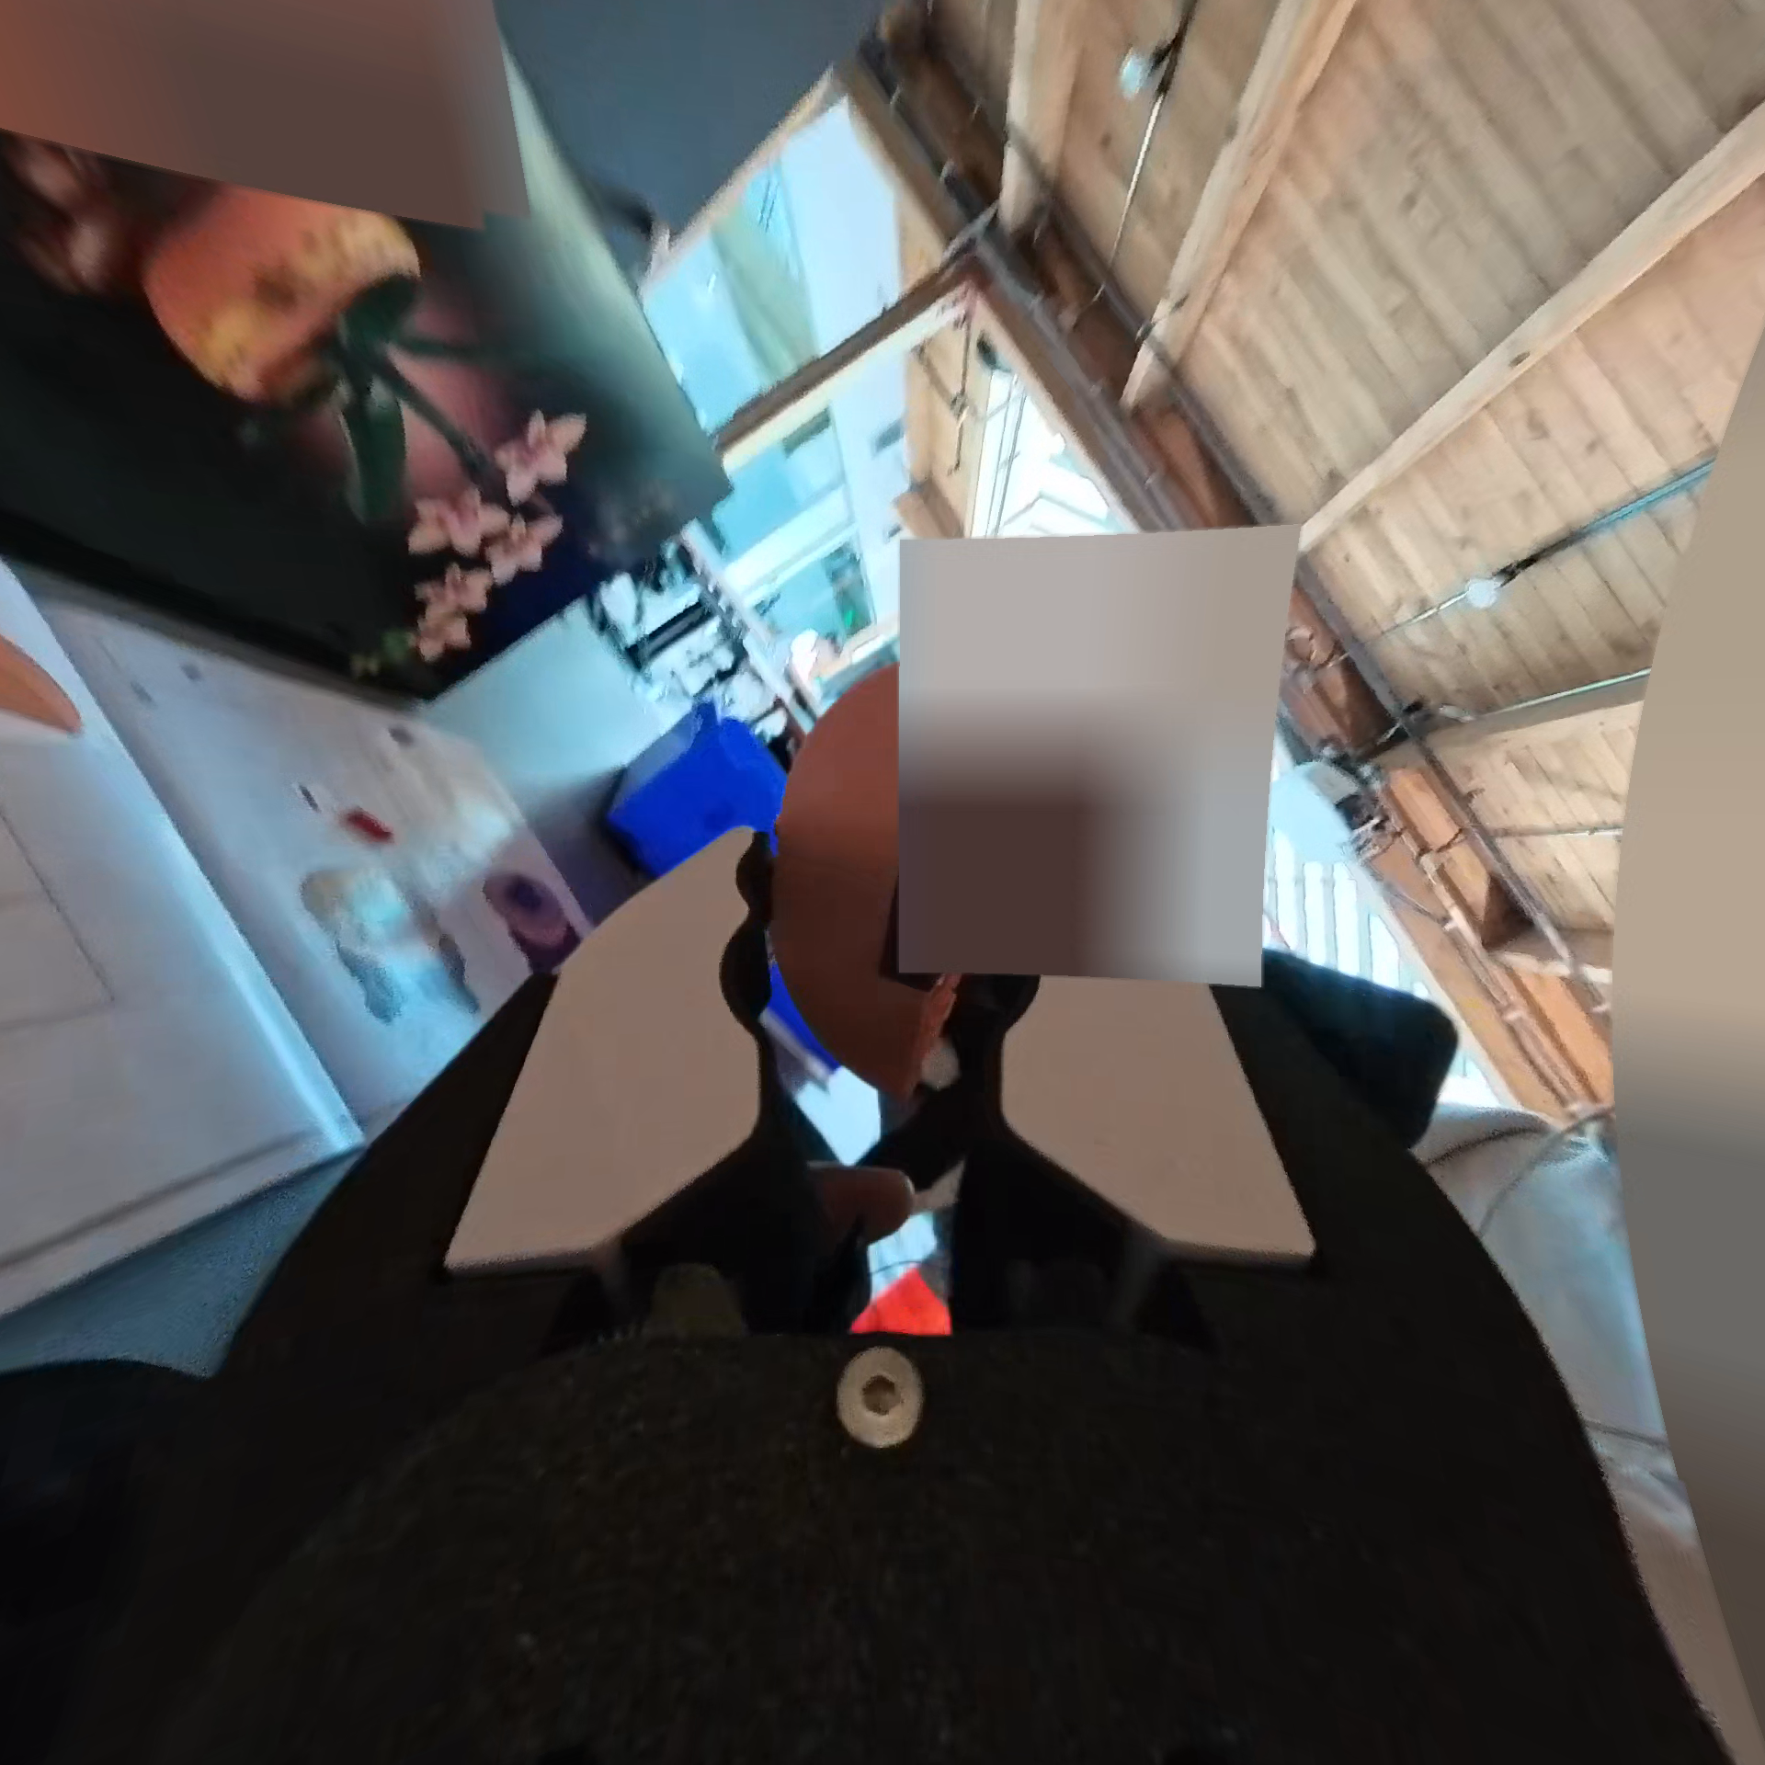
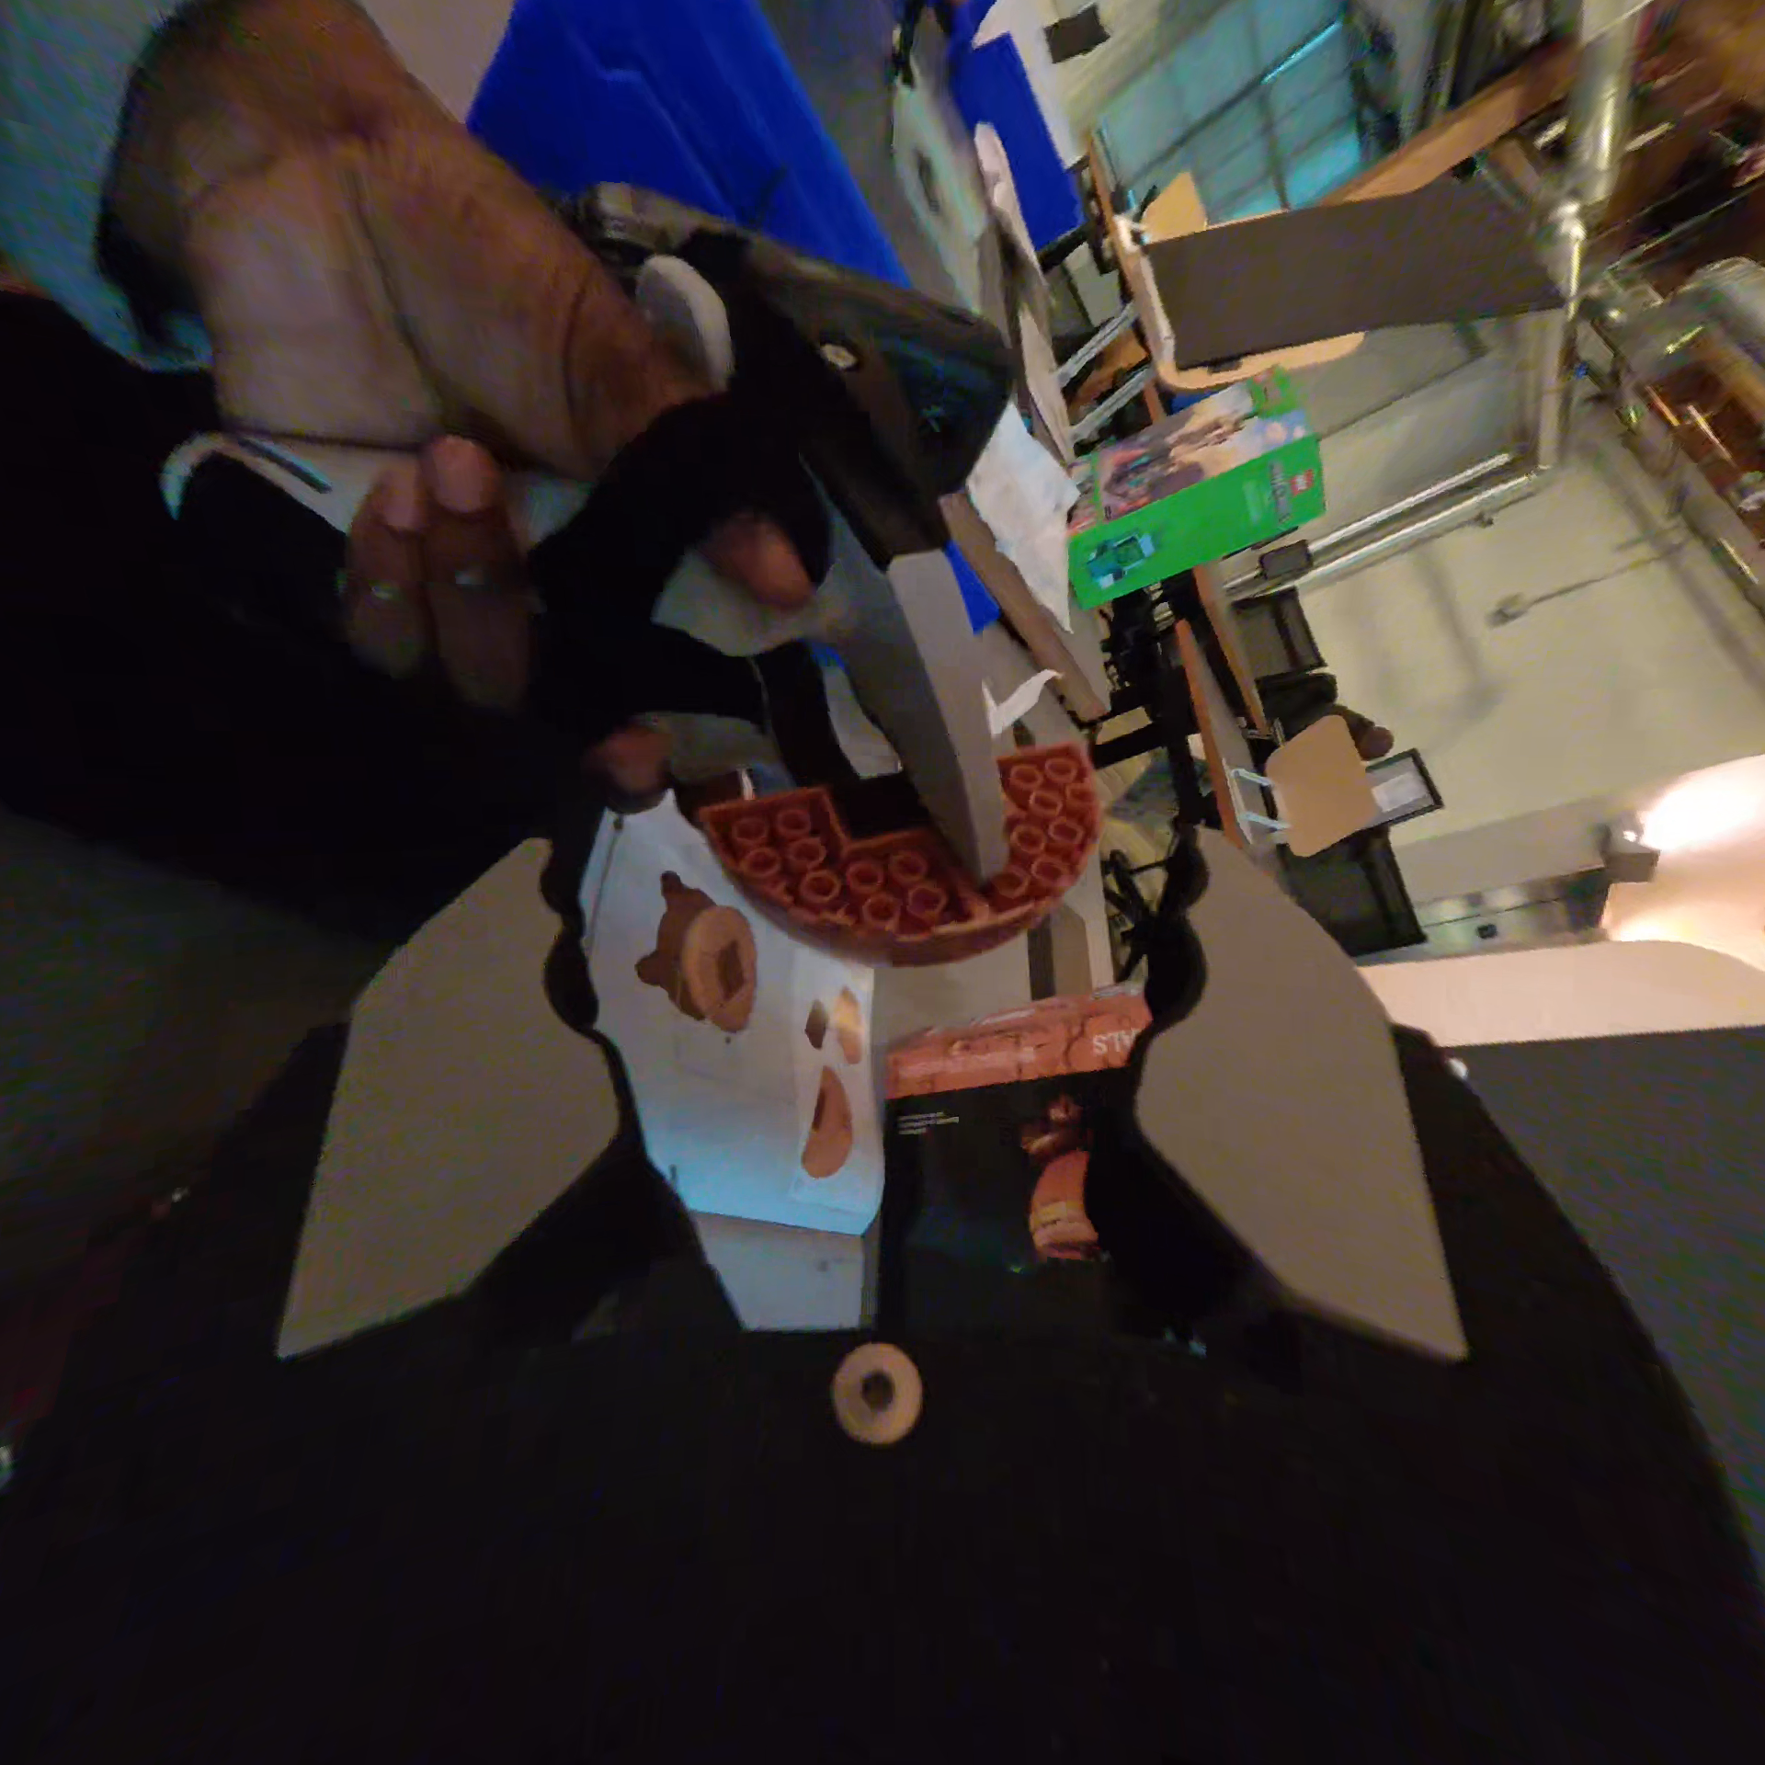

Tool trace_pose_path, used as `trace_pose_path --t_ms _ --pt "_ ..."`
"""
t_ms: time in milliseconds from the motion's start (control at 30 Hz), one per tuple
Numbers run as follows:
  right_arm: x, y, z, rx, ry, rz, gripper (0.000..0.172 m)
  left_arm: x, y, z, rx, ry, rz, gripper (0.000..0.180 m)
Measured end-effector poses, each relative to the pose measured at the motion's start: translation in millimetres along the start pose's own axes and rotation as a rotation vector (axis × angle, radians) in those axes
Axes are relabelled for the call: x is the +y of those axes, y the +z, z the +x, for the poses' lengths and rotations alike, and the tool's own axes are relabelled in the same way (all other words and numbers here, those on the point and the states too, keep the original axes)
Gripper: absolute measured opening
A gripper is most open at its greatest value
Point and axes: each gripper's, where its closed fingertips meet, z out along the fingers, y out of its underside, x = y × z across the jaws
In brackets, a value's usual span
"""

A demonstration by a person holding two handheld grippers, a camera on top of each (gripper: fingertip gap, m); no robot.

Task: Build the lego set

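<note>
Between my left gripper's (image 2: pixel 965 840) fingers, a reddish-brown half-round brick plate (image 2: pixel 888 879) clamped (underside tubes showing), my right gripper (image 2: pixel 879 917) spread wide just below it, gripping nothing, instruction sheet (image 2: pixel 745 1079) behind.

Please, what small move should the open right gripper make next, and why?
Probably ease the right gripper forward toward the reddish-brown half-round toy brick plate, jaws kept wide. The left gripper grips that plate, tubed underside facing the right gripper's camera. The right jaws stand apart and empty, the plate just beyond their tips, above the white instruction sheet.
</note>
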Motion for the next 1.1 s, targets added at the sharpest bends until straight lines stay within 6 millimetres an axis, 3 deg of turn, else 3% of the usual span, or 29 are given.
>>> trace_pose_path --t_ms 167,300,467,567,667,733,900,1000,1100 --pt "12 1 -8 -0.1 -0.044 -0.049 0.107 19 7 -6 -0.07 -0.001 -0.092 0.043" --pt "11 -5 -13 -0.124 -0.025 -0.008 0.084 28 11 -12 -0.137 0.054 -0.14 0.043" --pt "16 -11 -13 -0.134 0.071 0.003 0.084 34 18 -14 -0.129 0.012 -0.142 0.044" --pt "21 -23 -12 -0.162 0.188 0.045 0.083 40 23 -1 -0.034 -0.015 -0.177 0.061" --pt "29 -45 -15 -0.22 0.364 0.117 0.083 45 13 9 0.043 0.001 -0.236 0.079" --pt "39 -61 -19 -0.278 0.509 0.171 0.083 45 -4 4 -0.002 0.129 -0.255 0.079" --pt "53 -87 -35 -0.43 0.897 0.366 0.083 61 -50 -24 -0.303 0.67 -0.413 0.062" --pt "58 -86 -46 -0.498 1.017 0.411 0.083 82 -51 -26 -0.364 0.879 -0.487 0.046" --pt "58 -80 -54 -0.54 1.084 0.415 0.083 105 -45 -36 -0.433 0.931 -0.573 0.035"
